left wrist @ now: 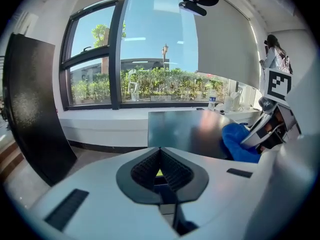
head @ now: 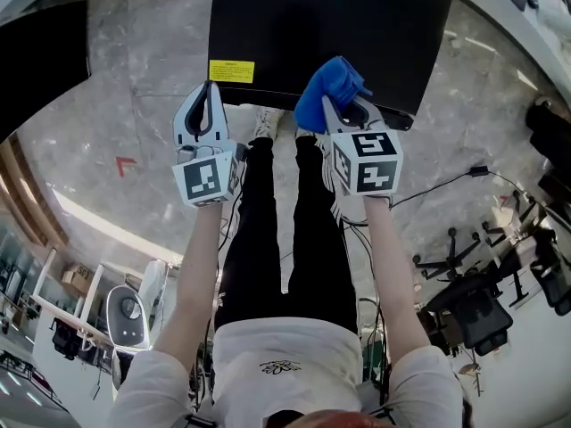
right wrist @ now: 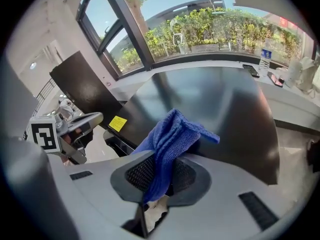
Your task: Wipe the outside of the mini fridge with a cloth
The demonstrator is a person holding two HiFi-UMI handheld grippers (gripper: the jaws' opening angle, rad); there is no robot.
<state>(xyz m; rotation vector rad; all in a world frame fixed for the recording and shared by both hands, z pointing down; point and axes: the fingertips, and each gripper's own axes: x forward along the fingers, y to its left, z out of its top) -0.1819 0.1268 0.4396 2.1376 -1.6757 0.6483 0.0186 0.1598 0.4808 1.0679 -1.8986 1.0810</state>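
Note:
The black mini fridge [head: 330,25] stands on the floor ahead, seen from above, with a yellow label [head: 231,70] near its front left edge. My right gripper [head: 343,105] is shut on a blue cloth [head: 328,92], held just over the fridge's front edge. In the right gripper view the cloth [right wrist: 172,139] bunches up out of the jaws, above the fridge top [right wrist: 210,104]. My left gripper [head: 210,87] is shut with nothing in it, hovering beside the fridge's front left corner. From the left gripper view the fridge [left wrist: 185,129] and cloth [left wrist: 237,141] lie to the right.
A tall black panel [head: 45,61] stands to the left. A cable [head: 437,185] runs over the marble floor at the right, near office chairs [head: 473,301]. A white window ledge [left wrist: 100,119] with a bottle [left wrist: 212,100] runs behind the fridge.

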